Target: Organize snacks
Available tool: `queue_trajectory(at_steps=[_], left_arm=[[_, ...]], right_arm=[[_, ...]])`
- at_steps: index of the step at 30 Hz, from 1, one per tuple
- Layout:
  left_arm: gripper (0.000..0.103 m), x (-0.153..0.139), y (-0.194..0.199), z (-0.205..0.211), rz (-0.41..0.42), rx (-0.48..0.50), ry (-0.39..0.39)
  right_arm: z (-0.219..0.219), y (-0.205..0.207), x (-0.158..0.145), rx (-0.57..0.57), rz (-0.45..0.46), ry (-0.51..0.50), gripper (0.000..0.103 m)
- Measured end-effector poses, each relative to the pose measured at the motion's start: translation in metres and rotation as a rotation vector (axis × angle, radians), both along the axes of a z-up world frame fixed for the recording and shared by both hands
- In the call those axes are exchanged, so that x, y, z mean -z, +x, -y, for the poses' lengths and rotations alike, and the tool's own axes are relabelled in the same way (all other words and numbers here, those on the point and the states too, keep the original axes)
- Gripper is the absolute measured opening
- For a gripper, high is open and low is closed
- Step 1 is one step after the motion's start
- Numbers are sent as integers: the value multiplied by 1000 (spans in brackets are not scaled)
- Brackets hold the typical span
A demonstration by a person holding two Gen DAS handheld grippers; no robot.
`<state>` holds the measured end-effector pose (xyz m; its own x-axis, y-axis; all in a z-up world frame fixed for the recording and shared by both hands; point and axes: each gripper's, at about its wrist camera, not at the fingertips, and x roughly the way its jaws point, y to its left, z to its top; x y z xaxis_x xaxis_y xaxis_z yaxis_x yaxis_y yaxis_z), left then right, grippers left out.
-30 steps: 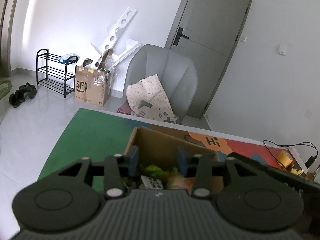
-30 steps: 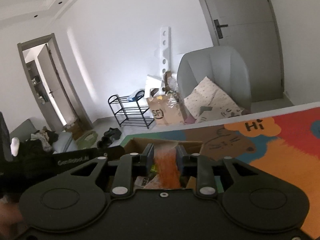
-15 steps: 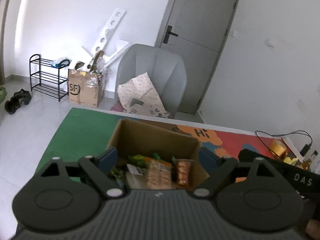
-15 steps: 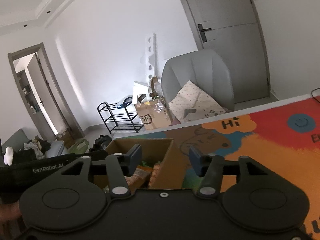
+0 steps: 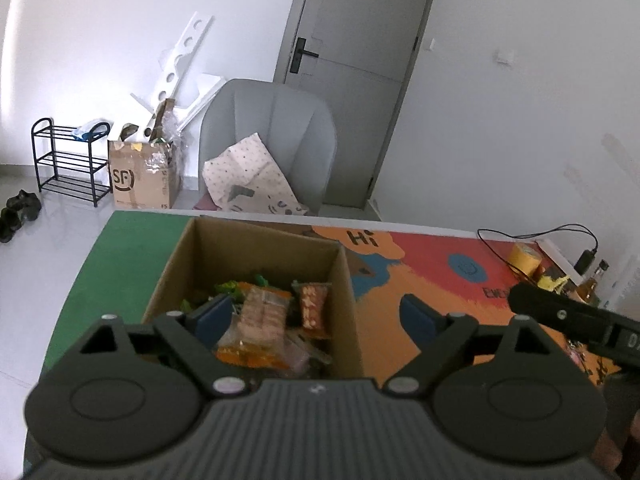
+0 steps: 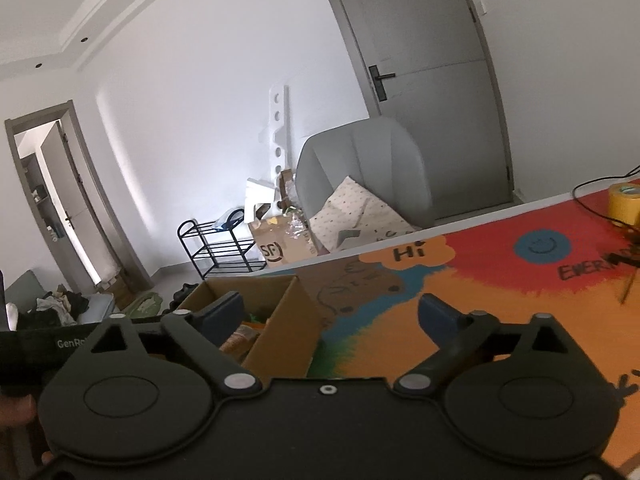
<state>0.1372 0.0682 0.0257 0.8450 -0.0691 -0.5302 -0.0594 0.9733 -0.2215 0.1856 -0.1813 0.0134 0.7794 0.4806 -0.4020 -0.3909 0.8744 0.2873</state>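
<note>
An open cardboard box [image 5: 180, 264] stands on the colourful table mat and holds several snack packets, among them an orange biscuit pack [image 5: 260, 316] and a red bar [image 5: 314, 306]. My left gripper [image 5: 316, 320] is open and empty, just above the box's near edge. The box also shows in the right wrist view [image 6: 288, 328]. My right gripper [image 6: 332, 316] is open and empty, over the box's right wall and the mat.
A yellow tape roll [image 5: 524, 258], a black cable [image 5: 536, 232] and small bottles [image 5: 592, 280] lie at the table's right end. A grey chair [image 5: 268, 136] with a cushion stands behind the table. The other gripper's body [image 5: 576, 320] is at right.
Both grippers have opened. The right one let go of the orange packet, which now lies in the box. Both views have shifted right and back from the box.
</note>
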Motion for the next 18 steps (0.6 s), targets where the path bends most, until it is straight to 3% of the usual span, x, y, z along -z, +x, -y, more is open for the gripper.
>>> queue_trajectory(at_steps=[3, 18], left_arm=[[90, -4, -7, 5, -1, 3, 7], [98, -22, -52, 21, 18, 24, 27]], right_arm=[[7, -8, -2, 5, 3, -1, 103], [29, -46, -9, 36, 23, 2, 103]])
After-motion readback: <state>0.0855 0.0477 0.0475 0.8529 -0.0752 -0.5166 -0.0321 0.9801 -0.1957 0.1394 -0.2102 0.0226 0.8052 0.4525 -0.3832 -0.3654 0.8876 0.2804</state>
